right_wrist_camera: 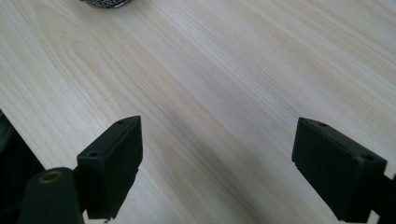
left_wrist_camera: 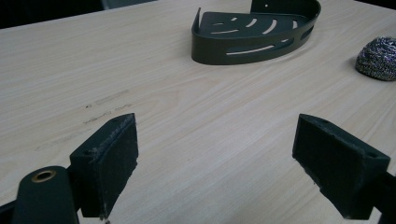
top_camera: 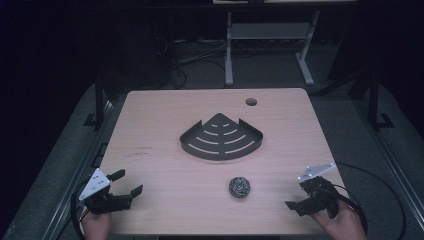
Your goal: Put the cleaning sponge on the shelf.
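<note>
A dark metal corner shelf basket (top_camera: 221, 137) with curved slots lies at the middle of the wooden table (top_camera: 165, 115); the left gripper view has it far ahead (left_wrist_camera: 254, 32). A round steel-wool scourer (top_camera: 239, 186) rests in front of it, also seen at the right edge (left_wrist_camera: 377, 58) and as a sliver at the top (right_wrist_camera: 105, 3). My left gripper (top_camera: 126, 183) sits open near the front left corner, nothing between its pads (left_wrist_camera: 109, 161). My right gripper (top_camera: 299, 199) stands open at the front right, over bare wood, its pads (right_wrist_camera: 114, 163) wide apart.
A round cable hole (top_camera: 251, 101) is at the table's far right. Beyond the table a white desk frame (top_camera: 270, 40) and cables lie on the dark floor. Faint scuff marks (left_wrist_camera: 105, 107) mark the wood left of centre.
</note>
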Available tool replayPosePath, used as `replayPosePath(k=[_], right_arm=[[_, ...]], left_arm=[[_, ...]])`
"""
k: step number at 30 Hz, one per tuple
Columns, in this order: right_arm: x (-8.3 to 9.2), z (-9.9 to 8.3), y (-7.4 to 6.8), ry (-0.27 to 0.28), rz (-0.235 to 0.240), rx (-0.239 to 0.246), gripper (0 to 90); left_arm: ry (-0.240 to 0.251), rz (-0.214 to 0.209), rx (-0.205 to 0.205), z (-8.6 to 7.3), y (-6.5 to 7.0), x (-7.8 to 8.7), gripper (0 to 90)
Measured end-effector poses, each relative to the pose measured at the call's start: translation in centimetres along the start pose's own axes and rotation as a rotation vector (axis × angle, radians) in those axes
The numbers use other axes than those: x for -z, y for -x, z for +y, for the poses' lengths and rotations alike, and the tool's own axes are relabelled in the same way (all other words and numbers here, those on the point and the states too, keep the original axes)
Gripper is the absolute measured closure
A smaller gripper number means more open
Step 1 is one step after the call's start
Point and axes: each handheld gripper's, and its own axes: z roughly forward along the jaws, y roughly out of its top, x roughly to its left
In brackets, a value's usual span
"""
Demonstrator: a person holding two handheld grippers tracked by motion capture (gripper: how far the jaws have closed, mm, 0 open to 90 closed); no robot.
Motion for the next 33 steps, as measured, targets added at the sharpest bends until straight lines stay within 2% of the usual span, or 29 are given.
replayPosePath(k=[6,14,25,33], right_arm=[[0.0,0.6,-0.3,-0.015,0.011,0.022,15.8],[0.0,2.2,-1.2,-0.035,0.019,0.079,15.8],[-0.6,4.4,-2.7,-0.067,0.035,0.145,15.7],[-0.7,5.4,-3.1,-0.083,0.046,0.176,16.1]], left_arm=[[0.013,0.007,-0.008,0.0,0.3,0.2,13.7],[0.008,-0.013,-0.021,0.1,0.3,0.0,13.7],[0.006,-0.016,-0.014,0.1,0.3,0.0,13.7],[0.006,-0.019,-0.019,0.1,0.4,0.0,13.7]])
